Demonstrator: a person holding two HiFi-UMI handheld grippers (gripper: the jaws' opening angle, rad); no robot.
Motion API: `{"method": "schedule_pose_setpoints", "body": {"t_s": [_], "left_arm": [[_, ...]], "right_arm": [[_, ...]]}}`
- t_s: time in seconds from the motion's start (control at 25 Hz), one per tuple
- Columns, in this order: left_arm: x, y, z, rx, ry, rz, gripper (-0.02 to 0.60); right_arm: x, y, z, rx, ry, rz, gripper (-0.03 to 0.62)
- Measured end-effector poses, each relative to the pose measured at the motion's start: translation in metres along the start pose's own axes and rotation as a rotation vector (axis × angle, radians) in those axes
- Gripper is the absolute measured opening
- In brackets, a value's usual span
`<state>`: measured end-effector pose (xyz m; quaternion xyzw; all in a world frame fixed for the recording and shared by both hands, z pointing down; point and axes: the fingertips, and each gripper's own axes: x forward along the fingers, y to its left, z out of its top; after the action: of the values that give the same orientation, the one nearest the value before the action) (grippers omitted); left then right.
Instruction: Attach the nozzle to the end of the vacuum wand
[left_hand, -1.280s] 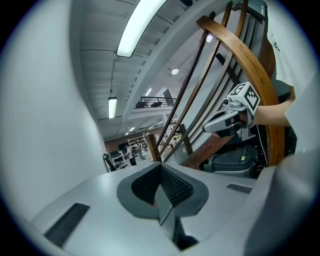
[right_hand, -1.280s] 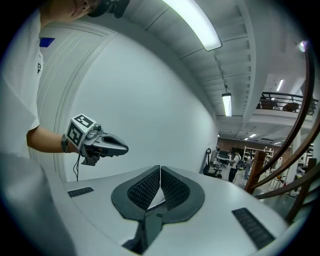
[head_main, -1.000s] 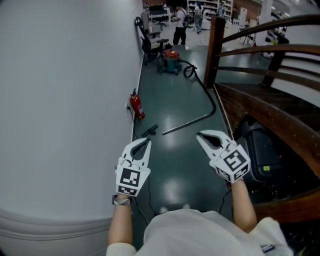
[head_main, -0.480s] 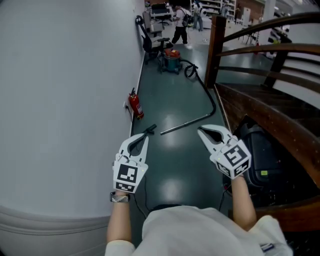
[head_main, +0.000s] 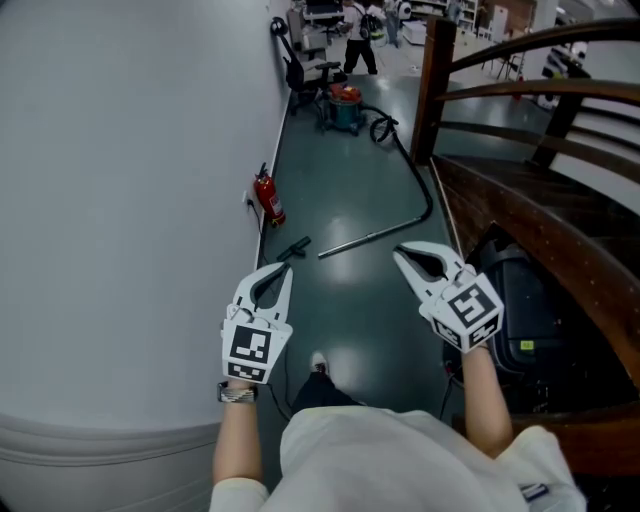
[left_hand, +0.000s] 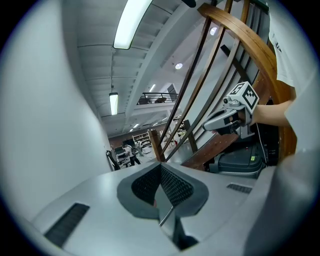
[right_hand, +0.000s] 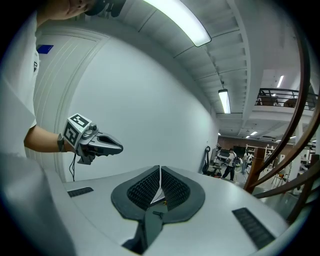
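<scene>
Your left gripper (head_main: 285, 269) and right gripper (head_main: 399, 251) both have their jaws pressed together, with nothing between them. You hold them out in front of you on outstretched forearms, side by side and pointing ahead, nearly level, marker cubes facing up. Your left hand is near the white wall (head_main: 130, 200), your right beside the wooden railing (head_main: 520, 215). Ahead on the floor lies the metal wand (head_main: 368, 239), with the small dark nozzle (head_main: 294, 247) just beside its near end, apart from both grippers.
</scene>
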<state>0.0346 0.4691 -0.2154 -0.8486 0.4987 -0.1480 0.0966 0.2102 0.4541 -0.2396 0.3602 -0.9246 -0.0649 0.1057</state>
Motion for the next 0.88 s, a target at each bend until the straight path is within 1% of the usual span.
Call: {"method": "schedule_pose_setpoints", "body": {"t_s": [0.12,0.28,0.52,0.76,0.88], "left_arm": [[0.014,0.008,-0.007,-0.007,0.002,-0.004,-0.002],[0.047,0.029,-0.019,-0.015,-0.007,-0.021,-0.002],[0.111,0.084,-0.026,-0.017,-0.035,-0.042,-0.002],[0.161,0.144,-0.019,-0.006,-0.042,-0.059,-0.002],[0.18,0.163,-0.022,-0.003,-0.034,-0.072,-0.002]], "right_arm": [[0.013,-0.009,0.0,-0.007,0.0,-0.008,0.028],[0.041,-0.031,-0.008,-0.021,0.003,-0.011,0.028],[0.104,-0.079,-0.005,-0.037,0.017,-0.048,0.028],[0.159,-0.121,0.007,0.017,-0.013,-0.079,0.028],[0.184,-0.133,0.006,0.022,0.002,-0.077,0.028]]}}
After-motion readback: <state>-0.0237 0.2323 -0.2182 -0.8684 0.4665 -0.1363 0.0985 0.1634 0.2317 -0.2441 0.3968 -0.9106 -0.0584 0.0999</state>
